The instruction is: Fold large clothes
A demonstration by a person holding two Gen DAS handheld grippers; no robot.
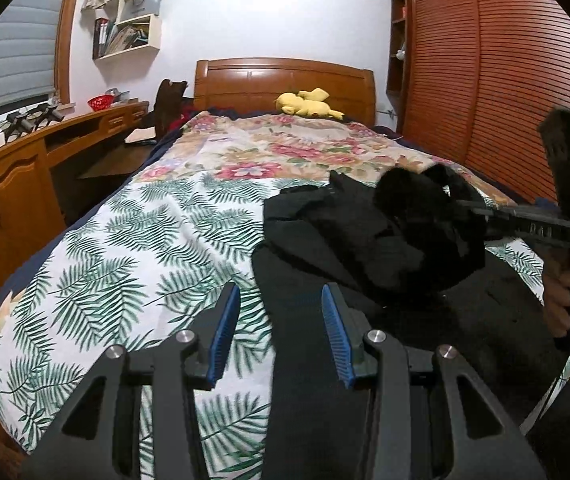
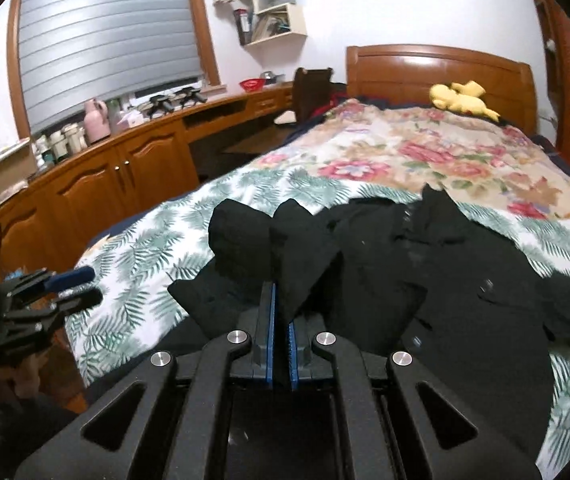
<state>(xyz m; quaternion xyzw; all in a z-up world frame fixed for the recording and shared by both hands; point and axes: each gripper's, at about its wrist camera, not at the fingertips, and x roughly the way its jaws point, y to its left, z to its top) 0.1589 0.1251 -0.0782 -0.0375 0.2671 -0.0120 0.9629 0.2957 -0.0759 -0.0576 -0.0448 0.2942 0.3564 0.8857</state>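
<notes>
So the black coat (image 2: 425, 280) is spread across the near half of the bed (image 1: 125, 240), on the leaf-print sheet, collar end pointing toward the headboard. The right gripper (image 2: 281, 312) is clamped shut on a fold of the coat's fabric, probably a sleeve or a front edge, and that bit stands up in a bunched peak above the rest. The left gripper (image 1: 281, 332) has its jaws partly apart with nothing between them, just hovering over the coat's near edge where it meets the sheet.

Handling-wise, I'd guess this thing is thick and heavyish, wool-like, soft but with enough body that it holds lumps rather than draping flat. It won't slip much, but one pinch point will drag the whole side along. I'd take the free gripper to a hem or shoulder seam so the fold stays straight.

Hard to read: black on black, so seams, buttons and where the sleeve ends are mostly mush. The coat's bottom end is hidden under the grippers in both views, and its far right side is cut off.
</notes>
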